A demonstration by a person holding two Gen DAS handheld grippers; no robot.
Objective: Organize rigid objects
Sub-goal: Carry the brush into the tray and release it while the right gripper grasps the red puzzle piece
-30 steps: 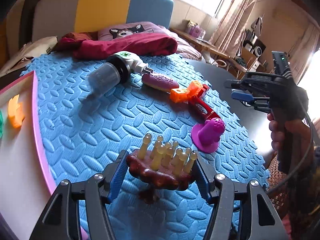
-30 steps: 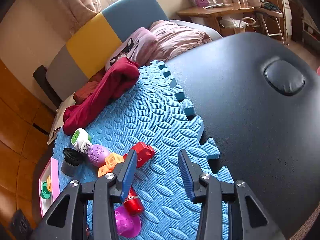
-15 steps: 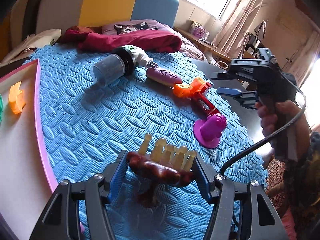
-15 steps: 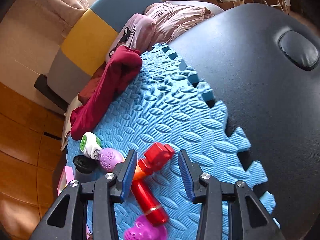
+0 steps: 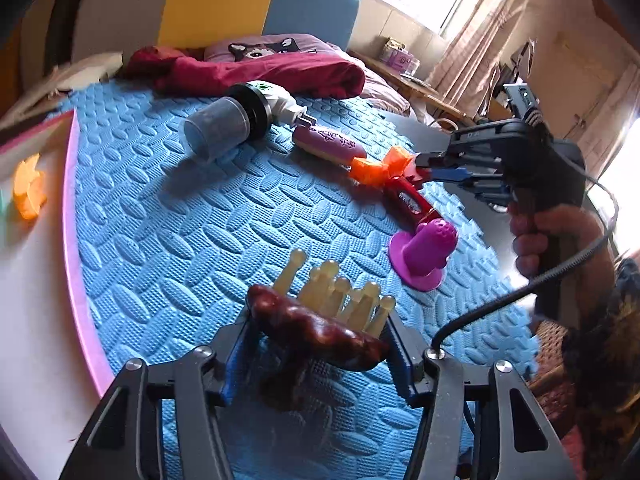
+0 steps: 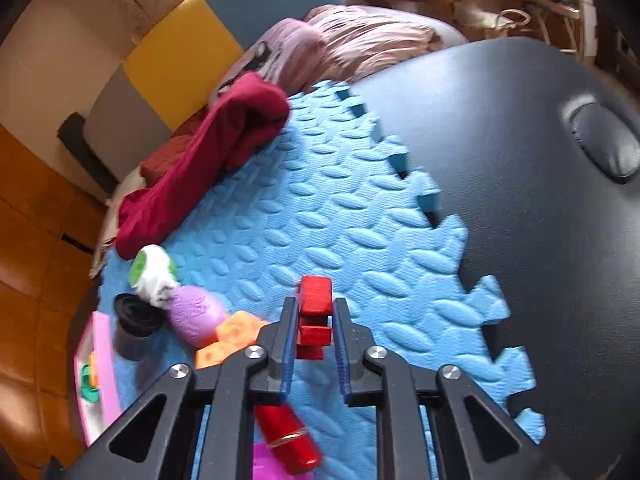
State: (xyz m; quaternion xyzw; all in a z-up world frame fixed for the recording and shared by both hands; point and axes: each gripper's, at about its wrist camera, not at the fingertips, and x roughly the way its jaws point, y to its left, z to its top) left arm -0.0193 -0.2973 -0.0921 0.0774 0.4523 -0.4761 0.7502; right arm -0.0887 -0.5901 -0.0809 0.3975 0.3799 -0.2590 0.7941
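My left gripper [image 5: 318,344] is shut on a brown toy with pale pegs [image 5: 320,320], held above the blue foam mat [image 5: 180,232]. My right gripper [image 6: 314,344] has closed around the red block head [image 6: 316,310] of a red toy tool [image 6: 292,440]; it also shows in the left wrist view [image 5: 436,164] at that red tool [image 5: 408,200]. An orange piece [image 5: 372,166], a purple egg-shaped toy [image 5: 328,144], a grey cup with white top [image 5: 236,120] and a magenta stamp [image 5: 424,248] lie on the mat.
A pink-rimmed white tray [image 5: 80,280] at the left holds an orange piece [image 5: 28,192]. A red cloth [image 5: 260,74] and pillows lie at the mat's far edge. A black padded table [image 6: 520,200] lies to the right of the mat.
My right gripper moved down and forward to the red tool and narrowed its jaws around the red head. My left gripper kept holding the brown peg toy, tilting slightly.
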